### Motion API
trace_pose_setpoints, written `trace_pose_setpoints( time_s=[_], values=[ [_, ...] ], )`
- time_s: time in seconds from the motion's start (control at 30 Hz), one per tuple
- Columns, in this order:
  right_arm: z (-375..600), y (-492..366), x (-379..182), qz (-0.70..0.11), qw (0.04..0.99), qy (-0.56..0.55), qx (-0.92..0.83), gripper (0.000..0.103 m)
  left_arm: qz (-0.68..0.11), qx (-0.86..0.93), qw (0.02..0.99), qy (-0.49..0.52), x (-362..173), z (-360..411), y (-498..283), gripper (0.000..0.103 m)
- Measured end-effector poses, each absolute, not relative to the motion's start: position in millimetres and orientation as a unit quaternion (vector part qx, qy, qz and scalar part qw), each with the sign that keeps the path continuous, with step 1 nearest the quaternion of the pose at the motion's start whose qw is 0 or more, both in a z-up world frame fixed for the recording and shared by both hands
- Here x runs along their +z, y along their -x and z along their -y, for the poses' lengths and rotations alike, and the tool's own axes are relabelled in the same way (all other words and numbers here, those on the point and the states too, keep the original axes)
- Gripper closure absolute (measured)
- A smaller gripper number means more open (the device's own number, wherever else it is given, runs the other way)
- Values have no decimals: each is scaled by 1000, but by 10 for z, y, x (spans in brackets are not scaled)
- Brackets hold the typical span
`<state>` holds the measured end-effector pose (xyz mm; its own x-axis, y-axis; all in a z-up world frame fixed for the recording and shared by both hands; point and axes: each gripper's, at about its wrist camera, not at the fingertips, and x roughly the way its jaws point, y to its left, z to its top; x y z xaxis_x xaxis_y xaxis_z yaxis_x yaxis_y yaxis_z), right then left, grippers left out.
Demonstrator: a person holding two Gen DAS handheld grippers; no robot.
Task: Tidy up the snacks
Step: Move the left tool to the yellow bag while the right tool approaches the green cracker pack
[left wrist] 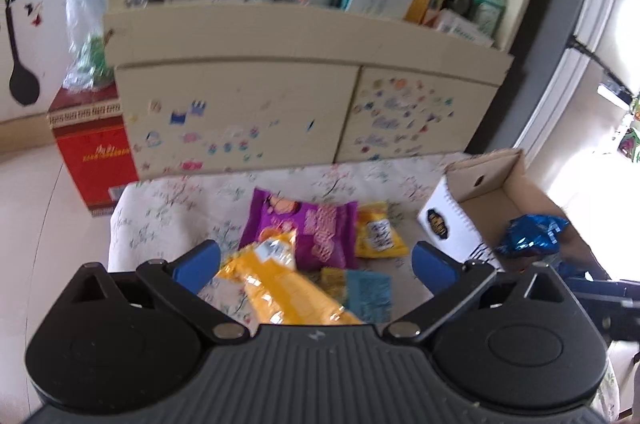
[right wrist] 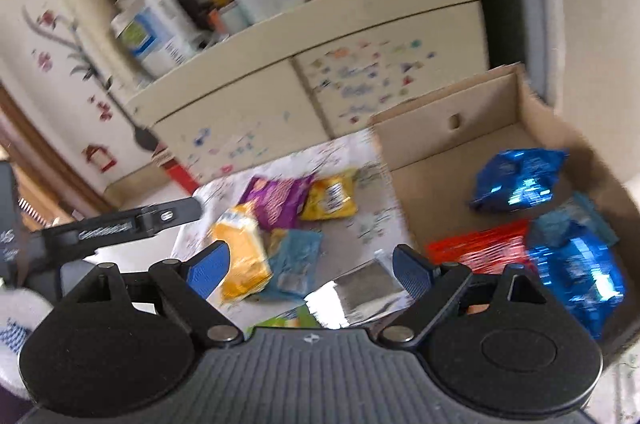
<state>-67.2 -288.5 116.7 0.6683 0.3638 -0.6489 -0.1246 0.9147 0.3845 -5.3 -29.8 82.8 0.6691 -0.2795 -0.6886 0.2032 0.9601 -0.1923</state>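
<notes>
Claws both spread wide, nothing pinched. Left claw (left wrist: 316, 264) hovers over the near end of a long orange-yellow snack bag (left wrist: 280, 288), which runs between the blue fingers w/o either pad pressing it. Just beyond it lies a purple snack bag (left wrist: 312, 228), partly under the orange one; small yellow packet (left wrist: 378, 230) touches its right edge, teal packet (left wrist: 368, 290) sits nearer, right of the orange bag. All rest on a floral-cloth counter (left wrist: 168, 212).

Right claw (right wrist: 310, 266) also open & empty, above a shiny silver wrapper (right wrist: 354, 294) at the near counter edge; the left claw's black arm shows at far left of this view. Cardboard box (right wrist: 448, 128) stands on the right, open-topped. Inside: crumpled blue foil bag (right wrist: 516, 180) toward the far side, red packet (right wrist: 484, 244) nearer, second blue foil bag (right wrist: 580, 276) nearest right.

Behind the counter: cream cabinet (left wrist: 240, 112) w/ stickers on its doors, cluttered shelf above. Red carton (left wrist: 94, 152) on the floor at left.
</notes>
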Motion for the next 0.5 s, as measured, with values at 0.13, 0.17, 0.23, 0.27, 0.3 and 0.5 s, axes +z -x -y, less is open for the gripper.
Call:
trace_pose_setpoints(
  time_s=[0.13,0.17,0.23,0.27,0.3,0.5],
  values=[
    [2681,630,1059,-405,889,-136,167,11,-411,-117,902,53,640,289,-14,2],
    [2636,624,1028,-410,886,-130,172,11,-417,-116,900,52,598,299,-22,2],
    [2566,613,971,-420,881,-122,179,11,-425,-112,897,49,529,323,-53,2],
    [2534,607,934,-427,878,-117,181,11,-428,-112,895,46,504,342,-64,2],
    [2503,602,897,-434,875,-113,182,11,-431,-113,894,42,476,361,-79,2],
    [2346,586,681,-469,858,-91,190,11,-452,-106,885,31,277,420,-183,2]
  ],
)
